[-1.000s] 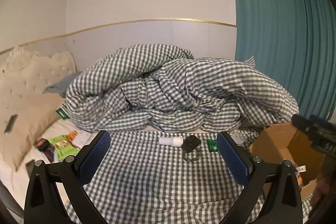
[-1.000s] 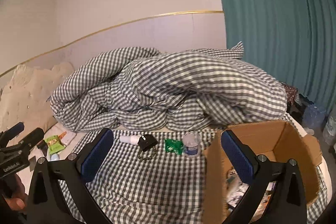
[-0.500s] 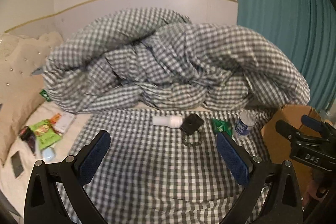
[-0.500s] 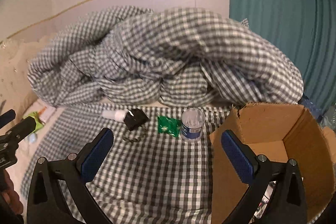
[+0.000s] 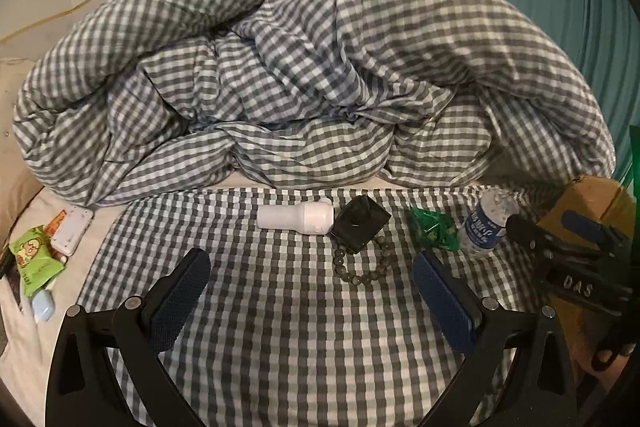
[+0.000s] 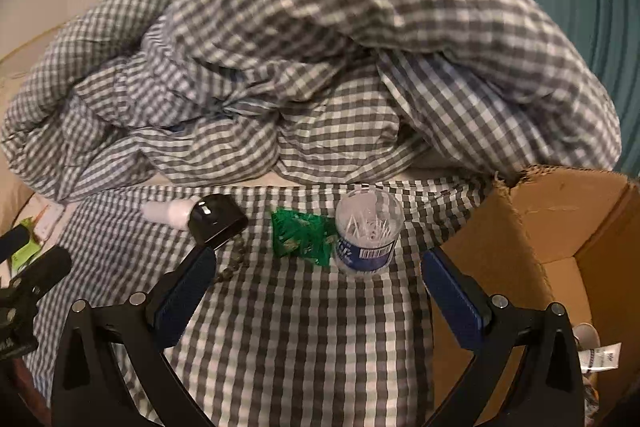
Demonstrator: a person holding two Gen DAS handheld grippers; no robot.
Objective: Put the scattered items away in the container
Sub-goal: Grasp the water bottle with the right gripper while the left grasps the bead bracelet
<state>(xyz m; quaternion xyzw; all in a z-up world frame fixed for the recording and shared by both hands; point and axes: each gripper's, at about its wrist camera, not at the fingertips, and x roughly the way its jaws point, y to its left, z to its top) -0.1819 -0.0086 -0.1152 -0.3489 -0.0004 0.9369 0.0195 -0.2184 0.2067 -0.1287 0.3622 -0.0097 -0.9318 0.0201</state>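
Scattered items lie in a row on the checked sheet of the bed (image 5: 288, 327), in front of the bunched duvet (image 5: 320, 87): white bottle (image 5: 295, 217), black box (image 5: 361, 223) touching it, bead bracelet (image 5: 362, 273) partly under the box, green packet (image 6: 302, 235), clear tub of sticks (image 6: 368, 235). Cardboard box (image 6: 552, 227) is set just beside the tub, open top, some things already inside.

Right tool (image 6: 318, 289) is held empty, pads spread wide, tub and packet ahead between them. Left tool (image 5: 310, 293) likewise spread and empty, facing bottle and bracelet.

Judged step: reach for the tub. Pads are best closed on the labelled lower wall, tub kept upright so sticks are not spilled; soft bedding may let it tip if nudged. More packets are seen at the bed's left edge (image 5: 34, 263).
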